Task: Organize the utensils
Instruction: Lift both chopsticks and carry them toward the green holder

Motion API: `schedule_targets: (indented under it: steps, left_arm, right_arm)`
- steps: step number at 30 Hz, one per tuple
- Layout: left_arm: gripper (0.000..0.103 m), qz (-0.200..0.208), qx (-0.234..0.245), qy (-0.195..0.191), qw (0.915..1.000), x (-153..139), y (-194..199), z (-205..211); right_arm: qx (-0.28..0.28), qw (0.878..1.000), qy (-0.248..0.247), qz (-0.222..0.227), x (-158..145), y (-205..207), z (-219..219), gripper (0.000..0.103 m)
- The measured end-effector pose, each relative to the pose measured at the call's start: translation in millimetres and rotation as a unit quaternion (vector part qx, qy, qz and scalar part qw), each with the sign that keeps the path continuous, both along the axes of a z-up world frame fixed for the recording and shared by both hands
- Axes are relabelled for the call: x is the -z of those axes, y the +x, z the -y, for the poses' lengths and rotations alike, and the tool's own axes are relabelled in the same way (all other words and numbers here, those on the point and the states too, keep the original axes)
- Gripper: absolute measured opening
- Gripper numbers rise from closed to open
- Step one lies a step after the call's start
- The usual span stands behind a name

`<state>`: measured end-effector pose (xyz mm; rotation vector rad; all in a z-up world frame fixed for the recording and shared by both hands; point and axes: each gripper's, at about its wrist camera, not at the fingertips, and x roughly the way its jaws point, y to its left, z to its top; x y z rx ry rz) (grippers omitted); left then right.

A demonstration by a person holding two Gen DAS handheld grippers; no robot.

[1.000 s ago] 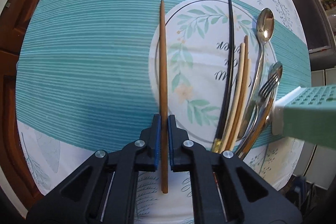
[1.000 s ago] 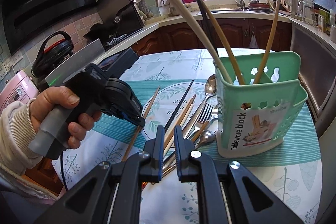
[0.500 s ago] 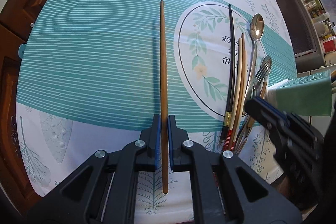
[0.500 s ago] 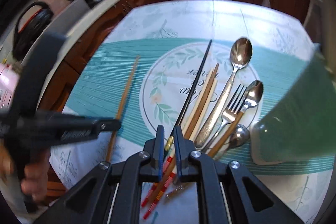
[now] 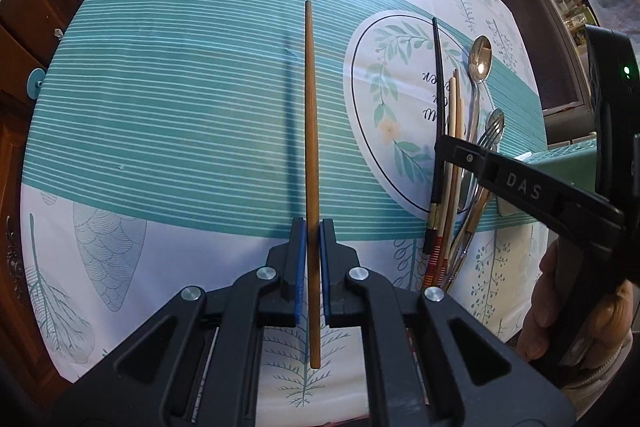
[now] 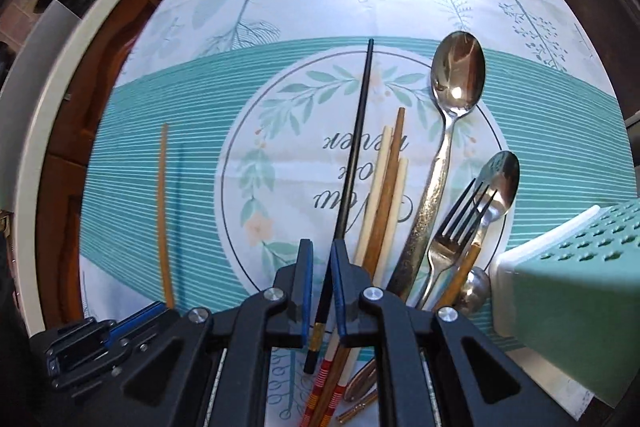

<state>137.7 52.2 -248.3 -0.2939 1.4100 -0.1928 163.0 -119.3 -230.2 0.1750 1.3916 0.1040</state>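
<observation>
My left gripper (image 5: 313, 227) is shut on a brown wooden chopstick (image 5: 310, 107), held off the striped cloth; its shadow falls to the left. In the right wrist view the same brown chopstick (image 6: 162, 207) shows at the left. My right gripper (image 6: 320, 247) points down over the utensil pile, jaws almost together. A black chopstick (image 6: 356, 147) lies on the cloth and shows through their narrow gap; I see no grip on it. Beside it lie pale and brown chopsticks (image 6: 390, 187), a large spoon (image 6: 458, 71), a fork (image 6: 456, 227) and a small spoon (image 6: 500, 175).
A green plastic utensil caddy (image 6: 580, 287) stands at the right, close to the pile. A teal-striped tablecloth (image 5: 180, 107) with a round leaf print covers the table. Wooden cabinets lie beyond the table's far and left edges. A hand (image 5: 560, 307) holds the right gripper.
The right gripper tipped from facing the kitchen to pointing down over the pile and came closer to it. The left gripper carried the brown chopstick leftward, away from the other utensils.
</observation>
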Motion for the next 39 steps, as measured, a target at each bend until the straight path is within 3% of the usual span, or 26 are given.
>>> schedule_targets:
  steps: [6,14,16,19,24,27,31,35,39]
  left_arm:
    - [0.004,-0.003,-0.003,-0.008,1.0000,2,-1,-7]
    - [0.004,-0.002,0.003,-0.007,1.0000,1,-1,-3]
    - [0.004,0.003,0.009,-0.005,0.9999,-2,-3,-1]
    - [0.004,0.018,0.015,-0.007,0.9997,-10,-7,3]
    - [0.004,0.069,0.020,-0.018,0.9972,-35,-18,5]
    - [0.004,0.102,0.024,-0.021,0.9943,-54,-26,9]
    - [0.004,0.148,0.032,-0.028,0.9881,-86,-39,20]
    - [0.004,0.225,0.059,-0.054,0.9711,-135,-59,42]
    - [0.004,0.296,0.092,-0.080,0.9473,-187,-79,72]
  right_arm:
    - [0.011,0.999,-0.021,-0.024,9,11,-1,0.009]
    - [-0.017,0.996,-0.082,-0.038,13,21,-21,0.008]
    - [-0.016,0.997,-0.070,-0.037,14,21,-19,0.007]
    - [-0.013,0.999,-0.005,-0.039,15,15,-8,0.006]
    - [-0.051,0.994,0.096,0.029,-5,-25,-2,0.006]
    - [-0.075,0.984,0.142,0.083,-28,-57,0,0.006]
    - [-0.086,0.961,0.209,0.162,-65,-99,20,0.006]
    - [-0.078,0.934,0.241,0.253,-102,-134,56,0.006]
    - [-0.054,0.906,0.239,0.346,-131,-158,81,0.006]
